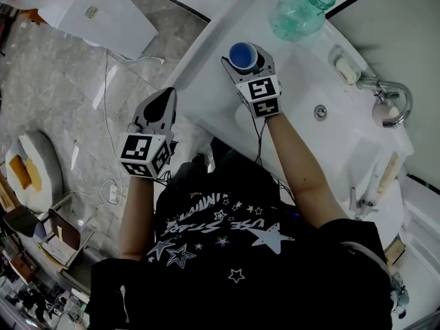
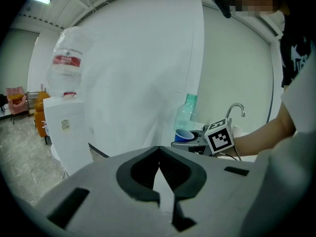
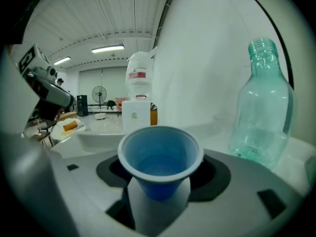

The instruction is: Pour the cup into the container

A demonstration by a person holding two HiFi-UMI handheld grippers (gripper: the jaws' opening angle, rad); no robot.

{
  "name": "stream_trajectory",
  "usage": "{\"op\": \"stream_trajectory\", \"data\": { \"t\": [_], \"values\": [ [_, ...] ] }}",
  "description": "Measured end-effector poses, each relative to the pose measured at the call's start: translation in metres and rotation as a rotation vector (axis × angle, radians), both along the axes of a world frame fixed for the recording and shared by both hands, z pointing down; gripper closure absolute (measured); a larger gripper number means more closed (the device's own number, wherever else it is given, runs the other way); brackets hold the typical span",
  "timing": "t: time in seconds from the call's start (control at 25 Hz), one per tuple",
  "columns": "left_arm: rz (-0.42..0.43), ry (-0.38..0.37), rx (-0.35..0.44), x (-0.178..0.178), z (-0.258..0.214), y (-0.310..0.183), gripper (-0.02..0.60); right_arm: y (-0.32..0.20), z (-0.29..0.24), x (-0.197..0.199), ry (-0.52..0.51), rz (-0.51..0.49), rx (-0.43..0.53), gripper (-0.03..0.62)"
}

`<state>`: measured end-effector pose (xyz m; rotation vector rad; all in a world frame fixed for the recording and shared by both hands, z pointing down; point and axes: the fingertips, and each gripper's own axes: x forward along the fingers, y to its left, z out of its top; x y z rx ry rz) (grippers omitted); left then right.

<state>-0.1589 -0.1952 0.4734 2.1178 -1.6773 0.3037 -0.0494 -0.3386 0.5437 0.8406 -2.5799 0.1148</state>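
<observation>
Head view, cup: the blue cup [image 1: 243, 56] stands upright on the white counter [image 1: 206, 60], between the jaws of the right gripper [image 1: 245, 62].
Head view, container: the green bottle [image 1: 299, 9] stands farther off and to the right, apart from the cup, with no cap seen.
Head view, left gripper [image 1: 167, 93]: held off the counter's near left edge, over the floor.
Left gripper view, jaws: tips together, nothing between them (idle).
Right gripper view, jaws: apart, bracketing the cup's [image 3: 160, 159] lower wall; no pinch evident.
Right gripper view, contents: liquid lies low in the cup.
Step in hand (judged): securing the cup.
Recommendation: close squarely and lightly, since the thin wall may buckle. Lift level. The bottle's [image 3: 261, 112] neck is narrow, so set the lip over it before tilting slowly.
</observation>
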Motion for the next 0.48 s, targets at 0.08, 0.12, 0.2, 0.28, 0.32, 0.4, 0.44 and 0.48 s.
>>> {"op": "stream_trajectory", "data": {
  "t": [0.08, 0.12, 0.2, 0.28, 0.32, 0.4, 0.44, 0.48],
  "values": [
    [0.0, 0.002, -0.009, -0.001, 0.003, 0.005, 0.572, -0.001, 0.001, 0.001, 0.002, 0.002, 0.009, 0.295],
    [0.0, 0.002, -0.012, -0.002, 0.004, 0.008, 0.572, -0.001, 0.001, 0.001, 0.004, 0.006, 0.012, 0.296],
    [-0.001, 0.003, -0.013, -0.004, 0.005, 0.012, 0.572, 0.0, -0.002, 0.001, 0.002, 0.012, 0.018, 0.301],
    [-0.003, 0.003, -0.005, -0.006, 0.003, 0.015, 0.572, 0.001, -0.007, 0.001, -0.003, 0.008, 0.028, 0.305],
    [-0.003, 0.003, 0.001, -0.008, 0.002, 0.016, 0.572, 0.001, -0.01, 0.001, 0.0, 0.002, 0.036, 0.306],
    [-0.002, 0.003, 0.013, -0.011, -0.001, 0.017, 0.572, 0.002, -0.018, 0.002, 0.003, -0.009, 0.045, 0.306],
    [0.0, 0.003, 0.017, -0.012, -0.003, 0.018, 0.572, 0.003, -0.023, 0.002, -0.002, -0.011, 0.044, 0.307],
    [0.003, 0.004, 0.02, -0.013, -0.005, 0.019, 0.572, 0.004, -0.029, 0.004, -0.008, -0.011, 0.04, 0.307]
  ]
}}
